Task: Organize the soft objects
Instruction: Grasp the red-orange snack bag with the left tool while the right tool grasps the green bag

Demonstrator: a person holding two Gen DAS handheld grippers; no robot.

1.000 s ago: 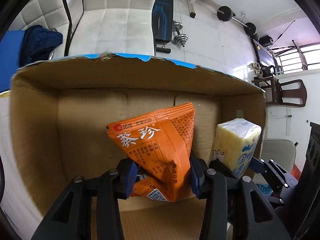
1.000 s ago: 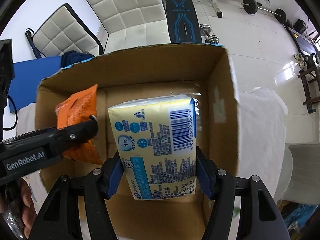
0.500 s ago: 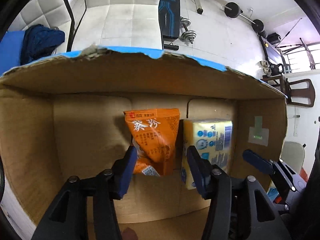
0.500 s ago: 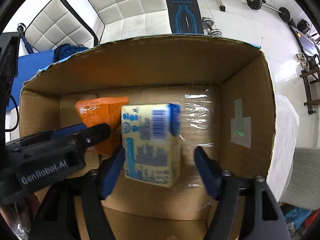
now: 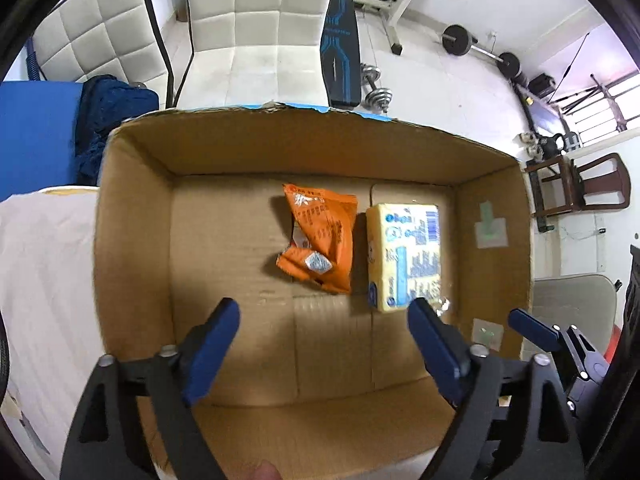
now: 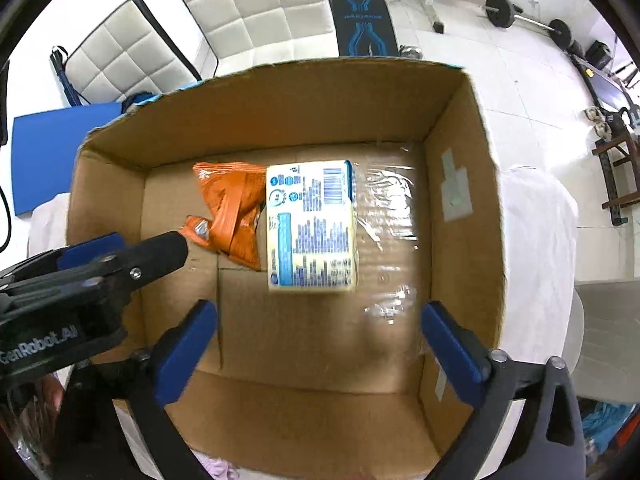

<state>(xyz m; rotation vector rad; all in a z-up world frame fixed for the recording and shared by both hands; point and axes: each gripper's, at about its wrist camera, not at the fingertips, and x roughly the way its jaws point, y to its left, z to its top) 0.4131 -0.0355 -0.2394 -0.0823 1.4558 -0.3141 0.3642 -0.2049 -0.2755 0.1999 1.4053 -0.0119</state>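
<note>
An orange snack bag and a yellow tissue pack lie side by side on the floor of an open cardboard box. They also show in the right wrist view, the bag left of the pack. My left gripper is open and empty above the box, short of the bag. My right gripper is open and empty above the box, short of the pack. The left gripper's body shows at the left of the right wrist view.
The box stands on a white-covered surface. Behind it are white padded chairs, a blue mat with dark blue cloth, a workout bench and barbell weights.
Both grippers opened and let go: the orange bag and the tissue pack dropped onto the box floor. Both grippers then pulled up and back from the box.
</note>
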